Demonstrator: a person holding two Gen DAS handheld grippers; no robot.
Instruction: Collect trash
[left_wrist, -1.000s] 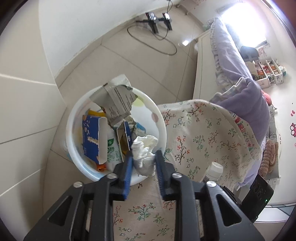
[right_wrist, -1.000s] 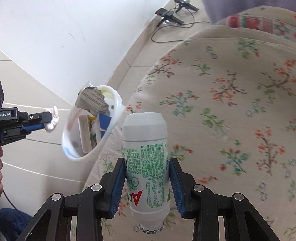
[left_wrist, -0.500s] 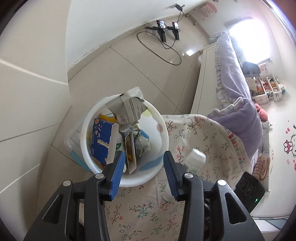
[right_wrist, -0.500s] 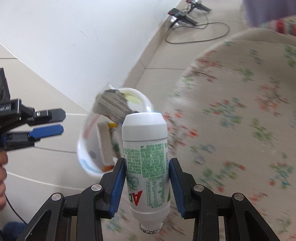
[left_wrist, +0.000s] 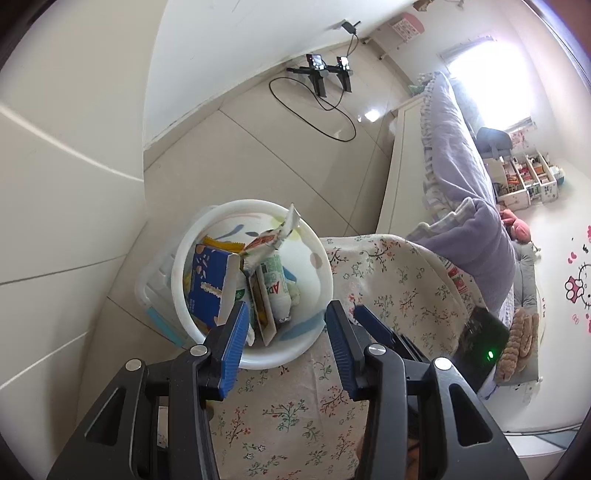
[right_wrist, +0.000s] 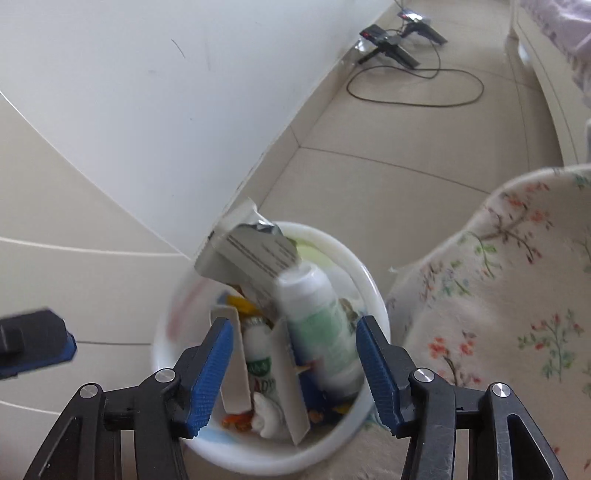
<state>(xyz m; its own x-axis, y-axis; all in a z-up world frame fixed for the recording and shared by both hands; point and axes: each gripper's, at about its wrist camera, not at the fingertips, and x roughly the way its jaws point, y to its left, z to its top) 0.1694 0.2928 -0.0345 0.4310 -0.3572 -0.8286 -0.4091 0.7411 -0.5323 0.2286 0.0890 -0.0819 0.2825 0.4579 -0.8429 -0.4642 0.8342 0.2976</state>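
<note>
bottle (right_wrist: 317, 325) blurred, right view only

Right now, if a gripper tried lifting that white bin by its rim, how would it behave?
The bin looks like thin plastic, so its rim would probably flex. It is packed with a blue box, a white bottle and a torn wrapper, mostly packaging, so likely light. The wrapper sticks up above the rim and might spill if tilted.
</note>
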